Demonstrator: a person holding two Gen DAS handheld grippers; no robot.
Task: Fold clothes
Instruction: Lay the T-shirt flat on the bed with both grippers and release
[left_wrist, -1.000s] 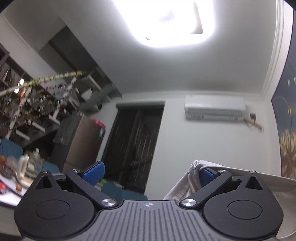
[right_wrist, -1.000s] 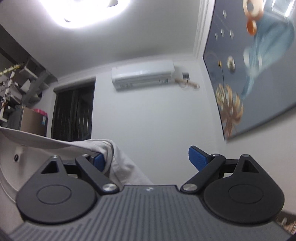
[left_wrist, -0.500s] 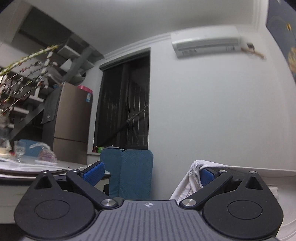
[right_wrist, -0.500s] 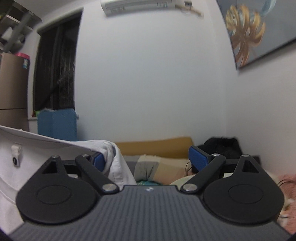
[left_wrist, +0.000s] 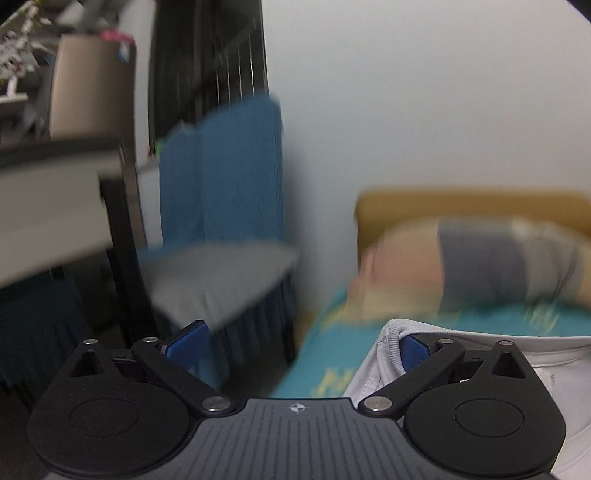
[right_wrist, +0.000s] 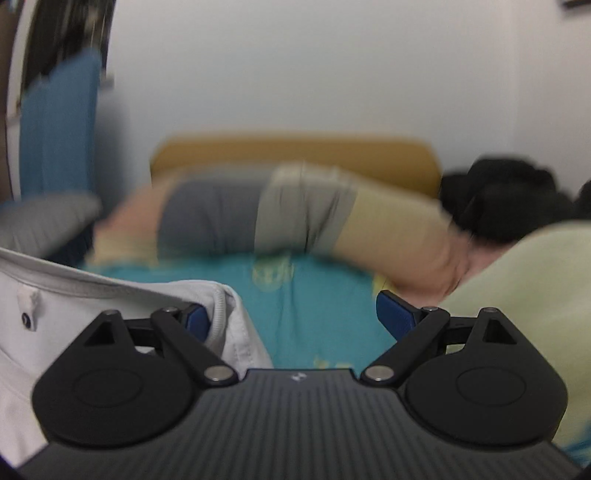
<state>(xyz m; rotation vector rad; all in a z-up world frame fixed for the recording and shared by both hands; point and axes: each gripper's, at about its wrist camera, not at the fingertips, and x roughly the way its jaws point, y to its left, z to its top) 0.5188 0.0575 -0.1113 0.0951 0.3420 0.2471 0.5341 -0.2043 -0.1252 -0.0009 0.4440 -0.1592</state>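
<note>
A white garment hangs stretched between my two grippers. In the left wrist view its ribbed edge is draped over the right blue fingertip of my left gripper, whose jaws stand wide apart. In the right wrist view the white garment is hooked over the left blue fingertip of my right gripper, also wide apart. A small tag and button show on the cloth. The frames are motion-blurred.
A bed with a teal patterned sheet lies ahead, with a striped beige-grey pillow and a mustard headboard. A pale green cloth and dark clothes lie at right. A blue chair with a grey cushion and a table stand at left.
Both grippers have tilted down from the ceiling and wall towards the bed, carrying the white garment with them. The jaws have kept the same spread.
</note>
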